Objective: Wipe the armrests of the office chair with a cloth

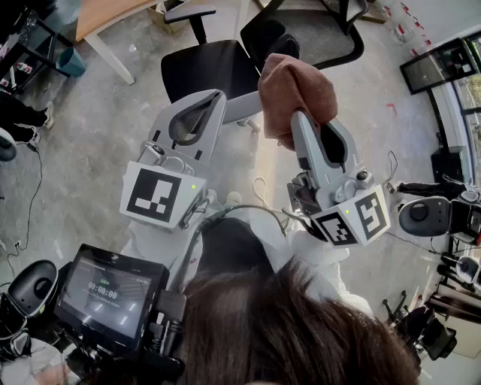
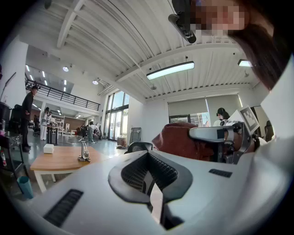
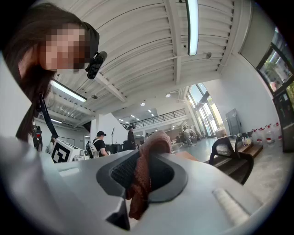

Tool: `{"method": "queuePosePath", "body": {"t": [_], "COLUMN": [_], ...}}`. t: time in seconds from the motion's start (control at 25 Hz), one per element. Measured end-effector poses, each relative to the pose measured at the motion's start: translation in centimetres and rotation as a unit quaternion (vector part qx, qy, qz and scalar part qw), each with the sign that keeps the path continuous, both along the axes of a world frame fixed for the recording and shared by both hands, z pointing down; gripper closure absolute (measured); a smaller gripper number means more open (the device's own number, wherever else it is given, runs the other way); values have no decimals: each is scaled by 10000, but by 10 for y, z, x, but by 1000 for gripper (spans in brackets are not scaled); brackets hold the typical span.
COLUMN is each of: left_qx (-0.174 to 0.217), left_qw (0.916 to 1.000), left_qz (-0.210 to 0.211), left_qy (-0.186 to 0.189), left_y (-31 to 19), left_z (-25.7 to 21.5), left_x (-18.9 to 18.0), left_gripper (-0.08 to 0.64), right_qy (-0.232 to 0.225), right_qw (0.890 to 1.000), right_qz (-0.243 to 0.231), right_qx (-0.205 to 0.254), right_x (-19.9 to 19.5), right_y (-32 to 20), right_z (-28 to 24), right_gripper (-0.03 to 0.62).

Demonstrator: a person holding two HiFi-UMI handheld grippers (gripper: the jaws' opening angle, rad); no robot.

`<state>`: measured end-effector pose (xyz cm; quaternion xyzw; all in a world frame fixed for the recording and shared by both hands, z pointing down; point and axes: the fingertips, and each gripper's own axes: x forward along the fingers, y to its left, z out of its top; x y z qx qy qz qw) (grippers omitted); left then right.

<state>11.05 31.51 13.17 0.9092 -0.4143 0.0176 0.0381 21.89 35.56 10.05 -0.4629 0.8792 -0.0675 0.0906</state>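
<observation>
Dark hair (image 1: 301,331) of the person comes first, then the right hand-held gripper (image 1: 299,124) clamped on the reddish-brown cloth (image 1: 297,84) and the left hand-held gripper (image 1: 216,101) pressed together on nothing, both short of the black office chair (image 1: 203,69), whose visible armrest (image 1: 189,13) lies ahead, leftward of the cloth, lengthwise across.

Head view steeply down; gripper views upward; cloth (image 1: 297,86) shared

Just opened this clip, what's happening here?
A person holds a tool in each hand, facing a black office chair. The right tool is clamped on a reddish-brown cloth that bunches above its tips. The left tool is shut and empty beside it. The cloth isn't visibly touching an armrest, so wiping doesn't seem to have begun.
</observation>
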Motion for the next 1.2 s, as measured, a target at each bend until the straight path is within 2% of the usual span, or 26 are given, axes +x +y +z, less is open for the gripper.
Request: {"method": "queuePosePath", "body": {"t": [0.48,0.68,0.76,0.88,1.08,1.2], "left_qx": [-126,-370,-532,-721,-932,-1075], "left_qw": [9998,9988,9978,9964,9950,9939], "left_qz": [-132,-315,-381,-450,-349,-263], "left_qy": [-68,-83,-44,-13,4,35], "left_y": [3,1,2,-1,-7,-38], "left_z": [9,24,38,59,92,131], "left_x": [-7,-16,-14,-12,-13,-14], "left_gripper": [557,557,557,557,557,557], "right_qy": [30,-24,154,795,1777,2135], "right_qw": [9999,9985,9960,9884,9655,9521], "right_qz": [-1,109,260,491,496,470], "right_qx": [-107,-536,-840,-1200,-1836,-2136], "right_x": [-1,19,43,76,100,105], "right_y": [2,-9,-18,-43,-88,-135], "right_z": [8,35,64,120,234,317], "right_gripper": [537,537,537,537,538,538]}}
